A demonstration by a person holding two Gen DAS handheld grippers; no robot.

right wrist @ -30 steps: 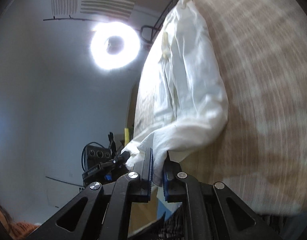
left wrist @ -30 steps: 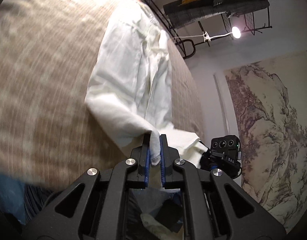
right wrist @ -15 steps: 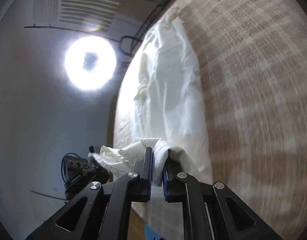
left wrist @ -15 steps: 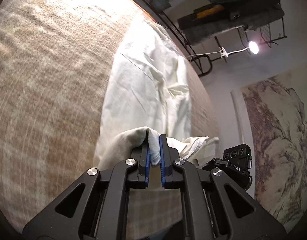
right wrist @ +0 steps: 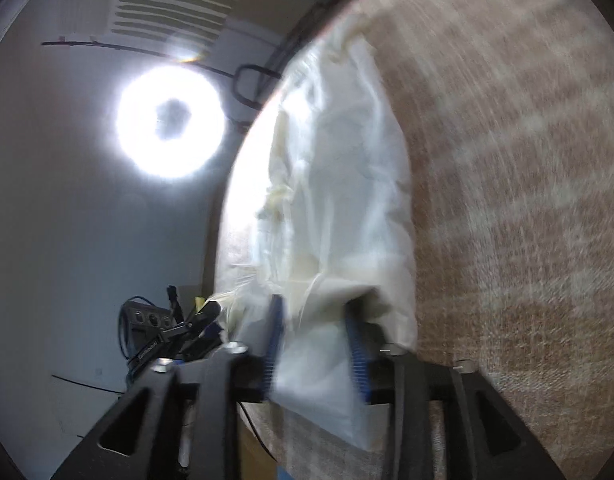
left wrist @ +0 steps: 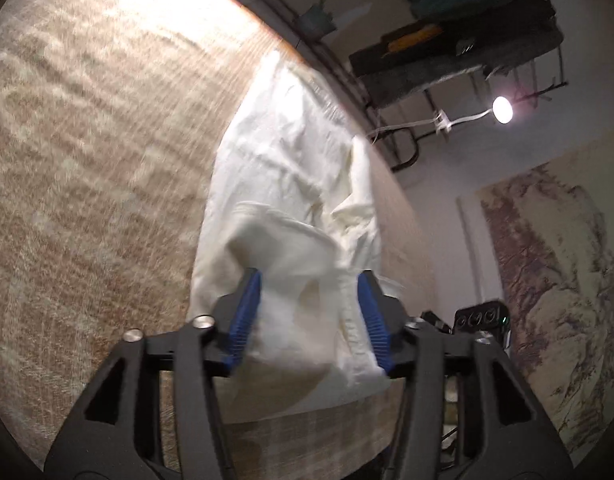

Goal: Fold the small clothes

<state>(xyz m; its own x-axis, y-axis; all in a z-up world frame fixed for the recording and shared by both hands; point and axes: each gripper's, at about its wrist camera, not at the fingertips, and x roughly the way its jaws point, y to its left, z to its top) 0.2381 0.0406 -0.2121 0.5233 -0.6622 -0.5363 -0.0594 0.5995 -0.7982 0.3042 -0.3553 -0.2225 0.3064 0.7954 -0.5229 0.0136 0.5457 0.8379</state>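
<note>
A white garment (left wrist: 291, 184) lies lengthwise on the tan woven surface (left wrist: 107, 160), its near end folded back over itself. My left gripper (left wrist: 309, 280) hovers over that folded end. Its jaws are opening, and loose cloth lies between the blue pads (left wrist: 247, 312) without being pinched. In the right wrist view the same garment (right wrist: 339, 168) runs along the surface's left edge. My right gripper (right wrist: 313, 308) is over its near end, jaws also opening, with white cloth slack between the pads (right wrist: 355, 348). Each view shows the other gripper's camera body (left wrist: 481, 316) (right wrist: 155, 320) beside the garment.
The woven surface (right wrist: 527, 200) spreads wide on the outer side of each gripper. Past its far edge stand a metal rack of dark folded clothes (left wrist: 467, 40), a clip lamp (left wrist: 502, 109), a landscape wall painting (left wrist: 555, 280) and a bright ring light (right wrist: 171, 120).
Both grippers carried the garment's near end forward over the rest of it while shut on it. Both pairs of jaws have since spread apart, and the cloth sits loose between them.
</note>
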